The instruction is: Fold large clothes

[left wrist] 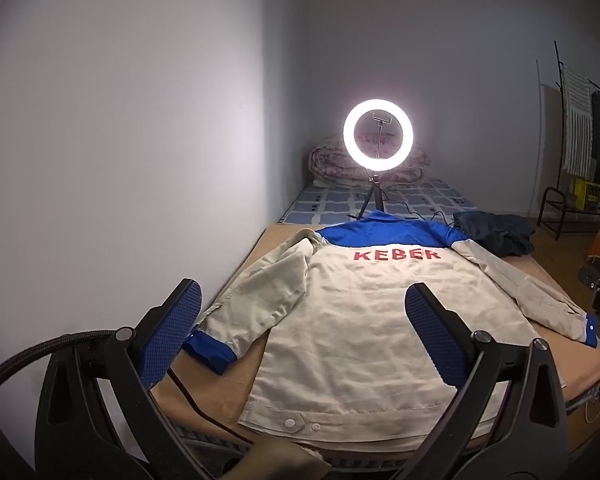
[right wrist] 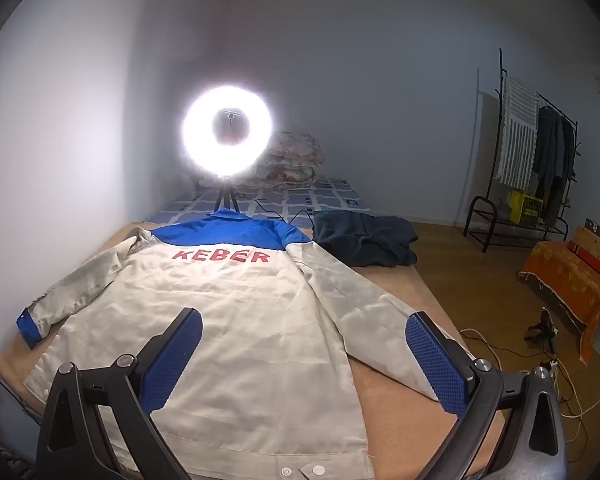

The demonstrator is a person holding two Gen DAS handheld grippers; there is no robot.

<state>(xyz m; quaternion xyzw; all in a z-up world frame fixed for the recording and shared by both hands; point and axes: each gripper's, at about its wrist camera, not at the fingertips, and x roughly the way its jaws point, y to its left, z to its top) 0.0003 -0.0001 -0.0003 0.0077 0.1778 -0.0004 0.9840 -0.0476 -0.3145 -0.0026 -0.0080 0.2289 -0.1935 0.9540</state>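
A large beige work jacket [left wrist: 364, 320] with a blue yoke, blue cuffs and red "KEBER" lettering lies flat, back up, on a tan board; it also shows in the right wrist view [right wrist: 228, 320]. Both sleeves are spread out to the sides. My left gripper [left wrist: 304, 312] is open and empty, held above the jacket's lower left part near the left sleeve cuff [left wrist: 210, 350]. My right gripper [right wrist: 304, 344] is open and empty, held above the jacket's lower right part, with the right sleeve [right wrist: 364, 312] between its fingers.
A lit ring light on a tripod [left wrist: 378, 136] stands behind the collar. A dark blue garment [right wrist: 364, 238] lies at the far right of the board. A folded quilt [left wrist: 332, 164] sits on the bed. A clothes rack [right wrist: 540, 160], orange-covered furniture [right wrist: 572, 280] and floor cables [right wrist: 540, 368] are to the right.
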